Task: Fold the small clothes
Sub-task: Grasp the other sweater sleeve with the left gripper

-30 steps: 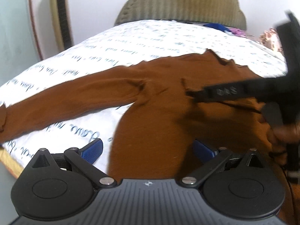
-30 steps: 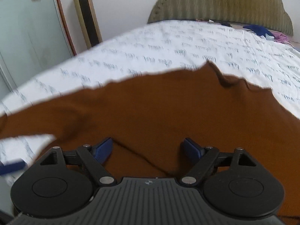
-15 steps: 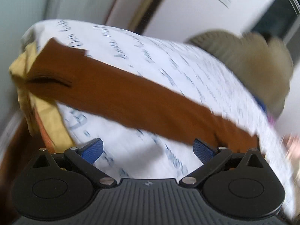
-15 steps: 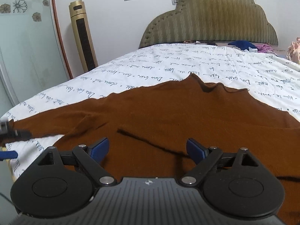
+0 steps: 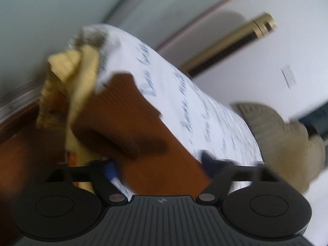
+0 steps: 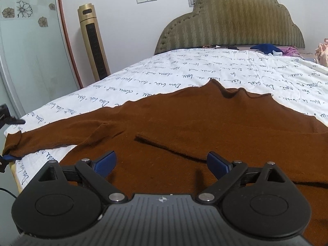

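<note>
A brown long-sleeved sweater (image 6: 205, 127) lies spread on the bed, collar toward the headboard, its right sleeve folded across the body. Its left sleeve (image 6: 61, 131) stretches to the bed's left edge. My right gripper (image 6: 162, 162) is open and empty, low over the sweater's lower body. My left gripper (image 5: 160, 164) is open at the end of that left sleeve (image 5: 133, 127), its blue-padded fingers either side of the cuff; this view is tilted and blurred. The left gripper's tips show at the far left of the right wrist view (image 6: 6, 139).
The bed has a white sheet with blue script (image 6: 184, 69) and a padded olive headboard (image 6: 231, 20). A yellow underlayer (image 5: 82, 78) shows at the bed's corner. A gold tower fan (image 6: 93, 41) stands by the wall. Loose clothes (image 6: 266, 48) lie near the headboard.
My left gripper has swung from the sweater's body out to the left sleeve's cuff at the bed corner. My right gripper has drawn back and up a little.
</note>
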